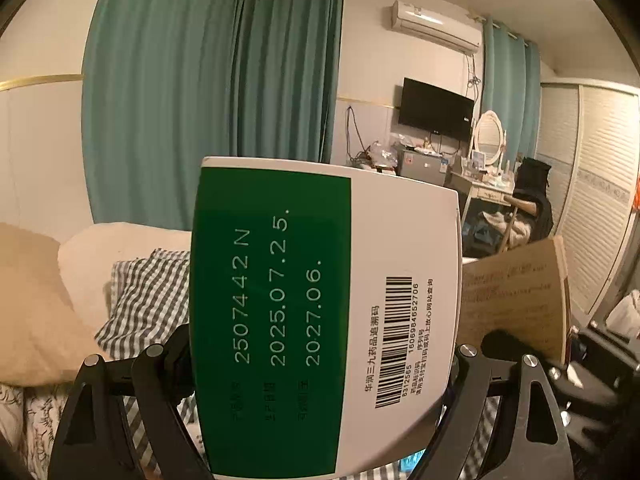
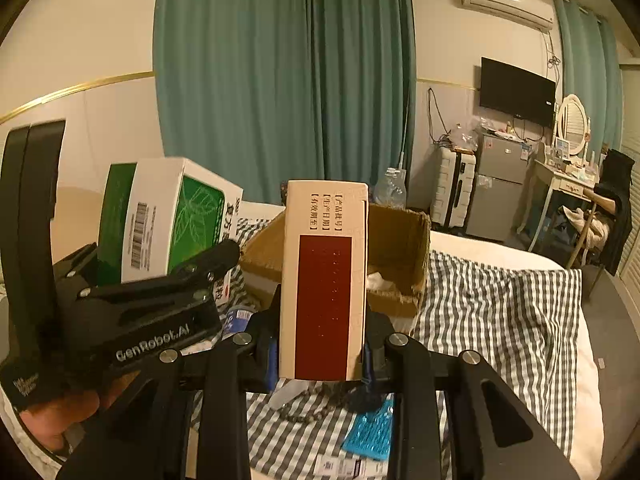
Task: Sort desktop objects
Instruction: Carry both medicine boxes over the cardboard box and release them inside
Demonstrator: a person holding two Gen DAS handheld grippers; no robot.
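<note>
Your left gripper [image 1: 320, 364] clamps the green box [image 1: 320, 312], your right gripper [image 2: 320, 344] the red box [image 2: 324, 280]; neither is in the carton [image 2: 400, 240] yet, and clutter remains.

My right gripper [image 2: 322, 344] has its fingers [image 2: 376, 354] clamped on a cream box with a dark red panel [image 2: 324, 280], held upright at centre. At nine o'clock my left gripper [image 2: 160, 280] holds a green-and-white box [image 2: 172, 216]. An open cardboard box [image 2: 400, 248] sits behind on the checked bed cover [image 2: 500, 312], and a blue blister pack [image 2: 372, 428] lies at six o'clock.
</note>
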